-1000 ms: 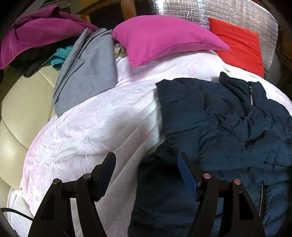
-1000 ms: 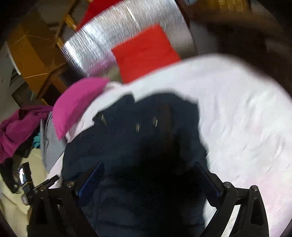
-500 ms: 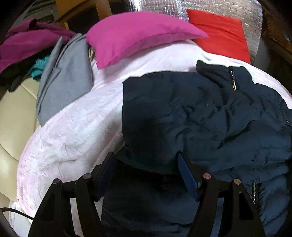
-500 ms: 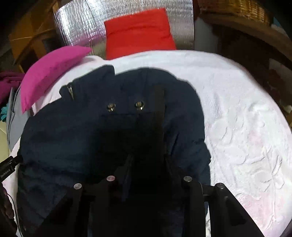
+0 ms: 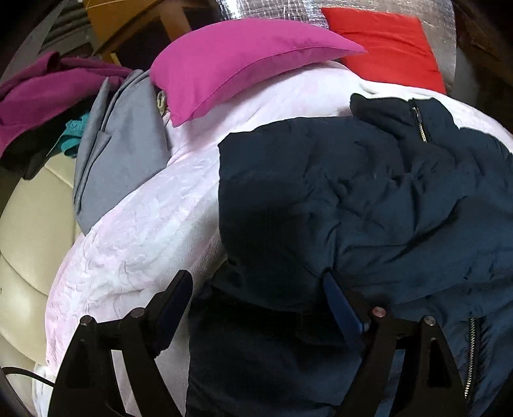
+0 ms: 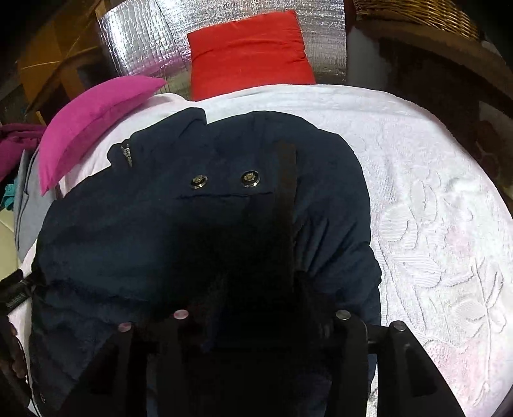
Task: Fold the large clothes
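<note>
Over at the far left a heap of magenta clothing (image 5: pixel 48 93) is piled on a cream padded seat (image 5: pixel 29 224), with a scrap of teal cloth (image 5: pixel 72 138) poking out beneath it. Next along, a folded grey garment (image 5: pixel 118 154) lies draped over the edge of the bed (image 5: pixel 134 231), which is covered in a pale pink-white spread with a raised leafy pattern. A magenta pillow (image 5: pixel 237 61) sits at the head of the bed, and to its right a red cushion (image 6: pixel 247 51) leans against a sheet of silver quilted foil (image 6: pixel 144 41). Wooden furniture (image 6: pixel 54 61) stands behind on the left, and a wicker basket (image 6: pixel 416 12) rests on a dark shelf at the far right.

The navy padded jacket (image 5: pixel 352 199) lies spread across the middle of the bed, rumpled, its collar and zip toward the pillows, two metal snaps (image 6: pixel 224 179) showing on top.

The left hand-held gripper (image 5: pixel 256 298) stands over the jacket's near left edge, its jaws opening and set wide. One finger is over the bedspread and the other against a fold of jacket, and the pads press on nothing.

The right hand-held gripper (image 6: pixel 259 317) is low over the jacket's near middle. Its jaws are opening, dark fabric bunched between them. The tips are lost in shadow, and I cannot tell whether they grip the cloth.
</note>
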